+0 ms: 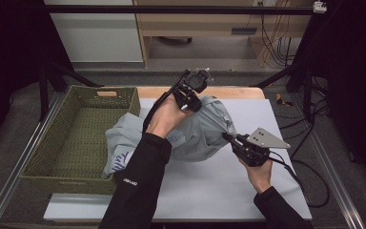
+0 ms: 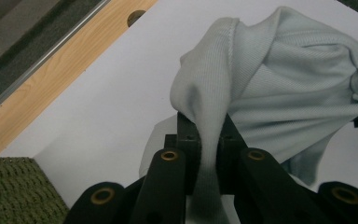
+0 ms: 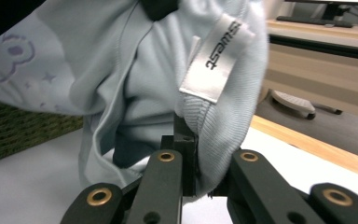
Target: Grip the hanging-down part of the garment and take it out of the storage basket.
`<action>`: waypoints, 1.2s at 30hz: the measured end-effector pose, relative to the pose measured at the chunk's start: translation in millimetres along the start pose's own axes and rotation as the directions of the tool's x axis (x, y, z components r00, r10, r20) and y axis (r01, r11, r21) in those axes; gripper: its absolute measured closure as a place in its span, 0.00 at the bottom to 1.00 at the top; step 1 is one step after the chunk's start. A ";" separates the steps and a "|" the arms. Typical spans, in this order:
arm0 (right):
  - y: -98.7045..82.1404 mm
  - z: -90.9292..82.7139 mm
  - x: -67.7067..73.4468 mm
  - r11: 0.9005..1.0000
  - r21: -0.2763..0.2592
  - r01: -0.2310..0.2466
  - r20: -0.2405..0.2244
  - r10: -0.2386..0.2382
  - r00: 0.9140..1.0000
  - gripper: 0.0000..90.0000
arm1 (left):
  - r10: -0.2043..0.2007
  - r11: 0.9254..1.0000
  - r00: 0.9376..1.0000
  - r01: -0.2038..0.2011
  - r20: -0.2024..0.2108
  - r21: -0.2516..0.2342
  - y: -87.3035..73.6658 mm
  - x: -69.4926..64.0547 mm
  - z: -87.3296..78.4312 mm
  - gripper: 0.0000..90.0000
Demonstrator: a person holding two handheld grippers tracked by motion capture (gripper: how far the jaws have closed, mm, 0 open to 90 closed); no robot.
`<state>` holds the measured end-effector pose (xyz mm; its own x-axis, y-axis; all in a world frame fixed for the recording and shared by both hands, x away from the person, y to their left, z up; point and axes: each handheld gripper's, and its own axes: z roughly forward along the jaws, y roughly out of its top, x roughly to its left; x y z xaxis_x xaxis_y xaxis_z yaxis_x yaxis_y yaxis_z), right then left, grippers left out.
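the pale blue sweatshirt hangs between both: left gripper pinches it at 12 o'clock, right gripper pinches its collar at 3 o'clock.

Right gripper jaws clamped on ribbed hem of pale blue garment. White label hangs just above jaws, printed text sideways. Purple cartoon print far left of label. Green woven basket below print. Wooden table edge right of garment.
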<state>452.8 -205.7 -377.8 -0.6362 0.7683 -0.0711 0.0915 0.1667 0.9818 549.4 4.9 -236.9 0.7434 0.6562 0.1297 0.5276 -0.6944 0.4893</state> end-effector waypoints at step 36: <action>8.7 -13.7 -23.3 1.000 -0.011 -0.020 0.090 0.020 0.996 0.92 | 0.020 1.000 1.000 -0.020 0.021 -0.003 3.1 -13.1 15.2 0.92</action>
<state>457.9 -230.6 -365.2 -0.5626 0.8240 -0.0666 0.0958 0.1450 0.9848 547.6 -10.4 -250.2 0.7623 0.6356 0.1217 0.5112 -0.7067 0.4890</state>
